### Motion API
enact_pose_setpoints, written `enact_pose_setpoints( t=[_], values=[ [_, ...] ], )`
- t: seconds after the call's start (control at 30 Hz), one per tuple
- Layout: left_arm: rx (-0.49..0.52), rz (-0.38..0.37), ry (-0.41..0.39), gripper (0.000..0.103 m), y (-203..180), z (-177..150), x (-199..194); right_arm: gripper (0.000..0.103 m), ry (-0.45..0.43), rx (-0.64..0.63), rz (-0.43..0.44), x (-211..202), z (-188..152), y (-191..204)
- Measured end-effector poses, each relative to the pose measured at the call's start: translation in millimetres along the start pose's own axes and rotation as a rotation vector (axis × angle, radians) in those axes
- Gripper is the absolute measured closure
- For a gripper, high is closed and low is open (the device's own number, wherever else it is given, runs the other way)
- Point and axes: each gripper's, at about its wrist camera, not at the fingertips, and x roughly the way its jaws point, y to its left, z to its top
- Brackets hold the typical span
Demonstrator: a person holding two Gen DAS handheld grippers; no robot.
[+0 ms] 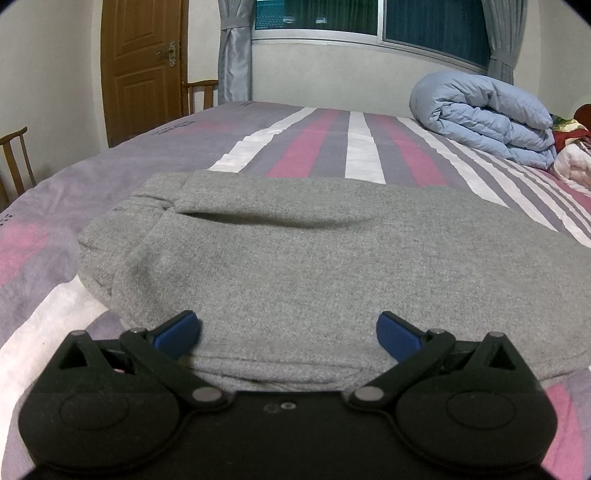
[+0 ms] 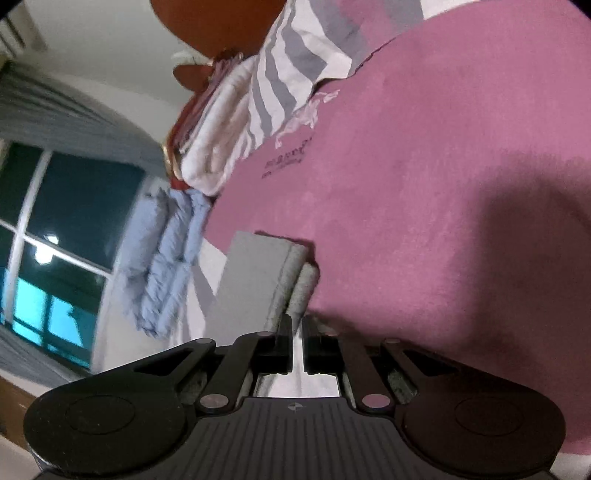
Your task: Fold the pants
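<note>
Grey pants [image 1: 295, 251] lie folded in a thick bundle on the striped bed sheet [image 1: 332, 147], a pocket slit showing across the top. My left gripper [image 1: 288, 328] is open, with its blue pads [image 1: 177, 332] spread wide over the near edge of the bundle and not pressing on it. In the right wrist view the picture is rolled sideways. There my right gripper [image 2: 297, 321] is shut, and a folded edge of the grey pants [image 2: 255, 273] runs down into its black fingers against the pink sheet [image 2: 443, 184].
A rolled blue duvet [image 1: 487, 118] lies at the far right of the bed, with bedding [image 1: 572, 158] beside it. A wooden door [image 1: 144, 66], chairs [image 1: 14, 158] and a curtained window [image 1: 369, 18] stand beyond the bed. The duvet [image 2: 166, 258] also shows in the right wrist view.
</note>
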Motion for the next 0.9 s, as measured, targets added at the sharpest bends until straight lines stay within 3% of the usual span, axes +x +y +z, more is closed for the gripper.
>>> enact_pose_setpoints(
  t=[0.47, 0.67, 0.8, 0.9],
  values=[
    [-0.001, 0.004, 0.000, 0.006, -0.8, 0.4, 0.4, 0.097, 0.032, -0.020, -0.026, 17.0, 5.5, 5.6],
    [-0.001, 0.004, -0.001, 0.006, -0.7, 0.3, 0.2, 0.097, 0.057, -0.105, -0.020, 32.5, 10.0, 17.1],
    [-0.001, 0.004, -0.001, 0.006, -0.9, 0.3, 0.2, 0.102, -0.027, -0.229, -0.033, 14.4, 13.5, 31.6],
    [-0.001, 0.005, -0.001, 0.006, -0.9, 0.2, 0.3, 0.102, -0.121, -0.225, -0.037, -6.6, 29.3, 27.8]
  ],
)
